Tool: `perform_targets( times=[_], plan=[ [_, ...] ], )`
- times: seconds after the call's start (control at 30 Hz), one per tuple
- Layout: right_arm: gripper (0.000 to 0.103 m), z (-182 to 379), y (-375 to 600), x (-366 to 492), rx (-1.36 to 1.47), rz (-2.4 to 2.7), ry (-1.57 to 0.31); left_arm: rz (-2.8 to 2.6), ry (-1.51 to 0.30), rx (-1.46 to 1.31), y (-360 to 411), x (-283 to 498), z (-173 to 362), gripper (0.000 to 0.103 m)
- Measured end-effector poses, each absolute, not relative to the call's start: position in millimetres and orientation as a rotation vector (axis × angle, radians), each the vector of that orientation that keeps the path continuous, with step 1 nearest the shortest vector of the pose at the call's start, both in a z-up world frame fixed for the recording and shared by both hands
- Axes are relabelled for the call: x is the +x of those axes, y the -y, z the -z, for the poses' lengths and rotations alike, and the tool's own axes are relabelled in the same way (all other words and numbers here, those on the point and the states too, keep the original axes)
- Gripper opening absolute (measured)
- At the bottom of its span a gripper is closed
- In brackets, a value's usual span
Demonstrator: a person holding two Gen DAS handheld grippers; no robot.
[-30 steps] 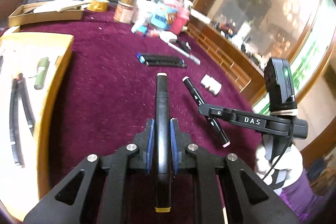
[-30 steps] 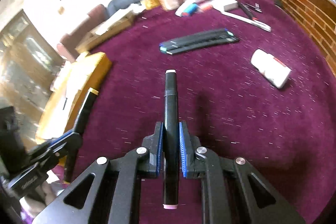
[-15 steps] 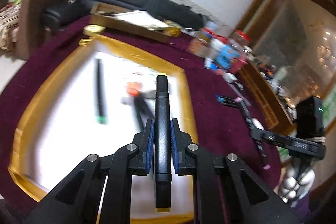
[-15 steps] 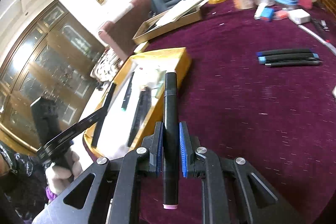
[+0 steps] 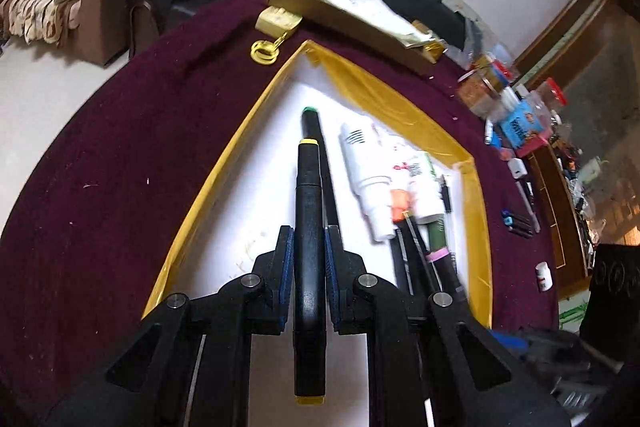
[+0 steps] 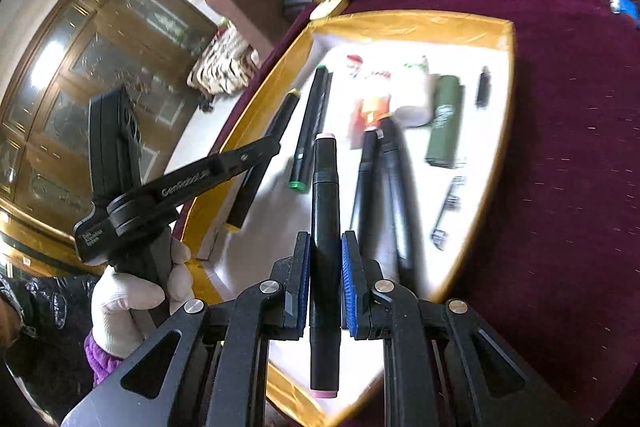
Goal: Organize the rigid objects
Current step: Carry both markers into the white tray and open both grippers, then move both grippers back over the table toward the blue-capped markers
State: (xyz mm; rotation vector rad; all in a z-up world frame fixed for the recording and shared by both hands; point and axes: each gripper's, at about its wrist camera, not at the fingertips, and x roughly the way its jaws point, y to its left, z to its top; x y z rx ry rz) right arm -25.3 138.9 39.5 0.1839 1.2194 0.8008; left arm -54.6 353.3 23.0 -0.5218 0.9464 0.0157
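Above a gold-rimmed tray (image 5: pixel 476 211) with a white floor, on a table covered in dark red cloth (image 5: pixel 120 167), two hand-held grippers each carry a black marker.

At the left, the left gripper (image 5: pixel 309 247) is clenched on a black marker with yellow end caps (image 5: pixel 308 195), its blue pads pressing on the barrel from both sides. The marker points forward along the fingers and hangs over the tray floor, near its left rim. In the right wrist view, a white-gloved hand (image 6: pixel 132 299) holds this tool.

On the tray floor just beside that marker lies a green-capped marker (image 5: pixel 314 131). Further right come a white tube-shaped bottle (image 5: pixel 366 175), a cluster of thin dark pens (image 5: pixel 412 255), and a dark green cylinder (image 6: pixel 444 123).

The right gripper (image 6: pixel 325 283) is clamped on a black marker with pink end caps (image 6: pixel 325 195), held lengthwise over the tray's near part.

To the far right, on the cloth outside the tray, more markers (image 5: pixel 518 223) and a small white bottle (image 5: pixel 543 277) lie apart, with jars and boxes (image 5: pixel 512 107) crowded at the table's far edge.
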Motion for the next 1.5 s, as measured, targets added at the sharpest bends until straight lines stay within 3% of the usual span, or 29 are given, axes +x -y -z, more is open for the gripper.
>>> perform_targets(
  times=[0.3,0.4,0.57,0.8,1.2,1.33,1.5],
  plan=[
    [0.014,-27.3,-170.8,-16.2,0.099,-0.751,-1.246,0.027,-0.922,-0.67,-367.2,-58.2,-17.9,0.015],
    [0.014,-21.6,-173.9,-9.0,0.095,-0.731,-1.259,0.042,-0.882,-0.708,-368.0,-69.6,-23.6,0.024],
    [0.014,-14.9,-173.5,-2.4,0.112,-0.715,-1.271,0.041,-0.817,-0.712,-364.4,-91.8,-36.1,0.049],
    [0.016,-32.4,-159.8,-15.2,0.098,-0.72,-1.195,-0.008,-0.74,-0.696,-363.5,-116.0,-53.0,0.057],
    [0.035,-72.3,-68.6,-52.6,0.197,-0.68,-0.949,-0.023,-0.728,-0.528,-294.4,-134.5,-69.5,0.065],
    [0.051,-78.1,-35.7,-68.2,0.224,-0.593,-0.86,-0.043,-0.71,-0.383,-246.8,-138.1,-76.8,0.069],
    [0.052,-72.2,13.0,-78.8,0.277,-0.495,-0.824,-0.024,-0.718,-0.213,-186.9,-136.8,-76.7,0.069]
  ],
)
